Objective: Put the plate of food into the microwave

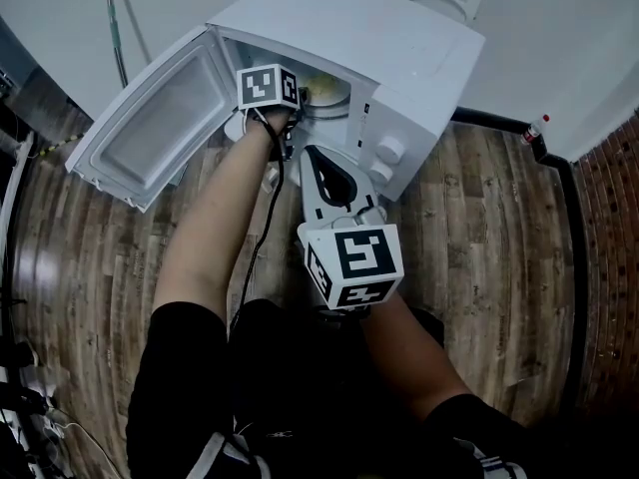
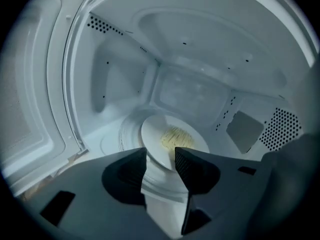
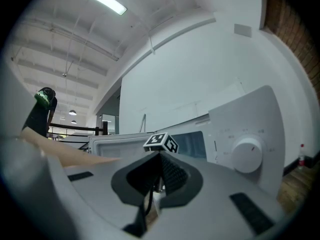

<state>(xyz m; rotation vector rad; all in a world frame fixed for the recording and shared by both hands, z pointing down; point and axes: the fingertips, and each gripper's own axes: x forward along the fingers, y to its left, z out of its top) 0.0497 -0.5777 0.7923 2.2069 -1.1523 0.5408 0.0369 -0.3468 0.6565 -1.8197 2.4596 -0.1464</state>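
Note:
The white microwave (image 1: 399,48) stands on the floor with its door (image 1: 150,128) swung open to the left. My left gripper (image 2: 161,156) reaches into the cavity, and its marker cube (image 1: 268,86) shows at the opening. Its jaws stand open. The white plate (image 2: 172,141) with yellow food (image 2: 175,135) rests on the turntable (image 2: 129,134), its near rim just ahead of the parted tips, and no pad presses on it. My right gripper (image 1: 313,153) hovers outside, in front of the control panel, shut with nothing in it (image 3: 160,156).
Two knobs (image 1: 389,150) sit on the microwave's panel, one large in the right gripper view (image 3: 246,155). A small bottle with a red cap (image 1: 536,128) stands by the white wall. Cables lie at the far left on the wooden floor (image 1: 479,247).

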